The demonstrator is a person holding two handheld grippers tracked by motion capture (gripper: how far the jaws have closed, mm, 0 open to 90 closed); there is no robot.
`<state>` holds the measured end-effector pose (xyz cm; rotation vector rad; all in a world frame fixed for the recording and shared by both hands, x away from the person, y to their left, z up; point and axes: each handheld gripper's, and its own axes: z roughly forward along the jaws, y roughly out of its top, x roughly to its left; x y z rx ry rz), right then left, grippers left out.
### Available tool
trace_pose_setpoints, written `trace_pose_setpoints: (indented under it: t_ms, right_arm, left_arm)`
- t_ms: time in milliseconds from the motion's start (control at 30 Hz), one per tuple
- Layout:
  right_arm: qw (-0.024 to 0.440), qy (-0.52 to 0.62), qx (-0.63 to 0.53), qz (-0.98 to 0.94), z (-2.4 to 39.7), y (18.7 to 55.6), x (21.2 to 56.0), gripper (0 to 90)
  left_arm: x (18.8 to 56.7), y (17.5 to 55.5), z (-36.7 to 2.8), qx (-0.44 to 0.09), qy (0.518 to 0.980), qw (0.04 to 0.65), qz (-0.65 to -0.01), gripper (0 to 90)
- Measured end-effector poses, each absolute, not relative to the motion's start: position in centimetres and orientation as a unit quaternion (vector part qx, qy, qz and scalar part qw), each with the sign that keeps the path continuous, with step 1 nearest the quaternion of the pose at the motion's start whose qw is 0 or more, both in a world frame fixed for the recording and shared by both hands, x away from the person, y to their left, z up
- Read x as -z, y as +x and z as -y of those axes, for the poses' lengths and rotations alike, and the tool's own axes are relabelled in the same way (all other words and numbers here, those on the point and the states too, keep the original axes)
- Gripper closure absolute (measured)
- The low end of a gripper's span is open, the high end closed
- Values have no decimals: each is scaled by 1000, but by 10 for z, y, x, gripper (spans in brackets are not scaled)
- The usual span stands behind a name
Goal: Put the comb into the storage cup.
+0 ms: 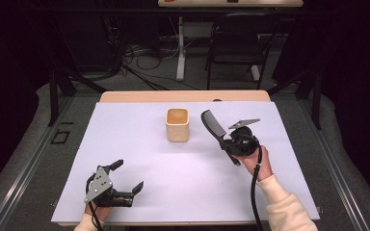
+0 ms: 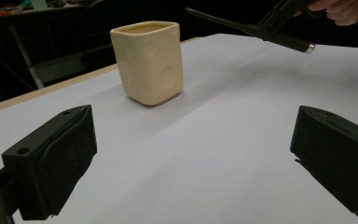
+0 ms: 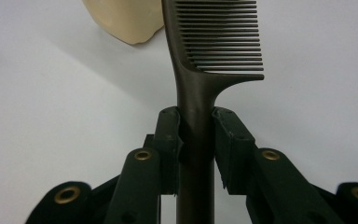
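Two grippers at work: right gripper [image 1: 227, 142] clamped on the handle of a dark comb [image 1: 213, 124], just below the teeth; left gripper [image 1: 124, 178] spread wide and empty, low over the near left of the white worktop [image 1: 139, 144]. Comb held clear of the worktop, teeth end toward the cream cup [image 1: 177, 124], just right of it. Probably light, stiff plastic, smooth enough to swivel in a narrow pinch. Best held on the thick handle [image 3: 193, 116], never the thin teeth [image 3: 223, 37]. Cup likely ceramic, heavier, breakable, stable upright.
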<state>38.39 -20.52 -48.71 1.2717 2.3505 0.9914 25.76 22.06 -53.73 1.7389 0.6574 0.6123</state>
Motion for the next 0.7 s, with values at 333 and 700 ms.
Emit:
trace_pose_setpoints:
  t_ms: [333,700]
  right_arm:
    - [151,434,-366,-809,205,382,482,723]
    - [158,427,-382,-804,204,380,474,723]
  left_arm:
    - [537,257,-221,-262,737,557,-278,3]
    - [537,257,-222,-263,736,558,-279,3]
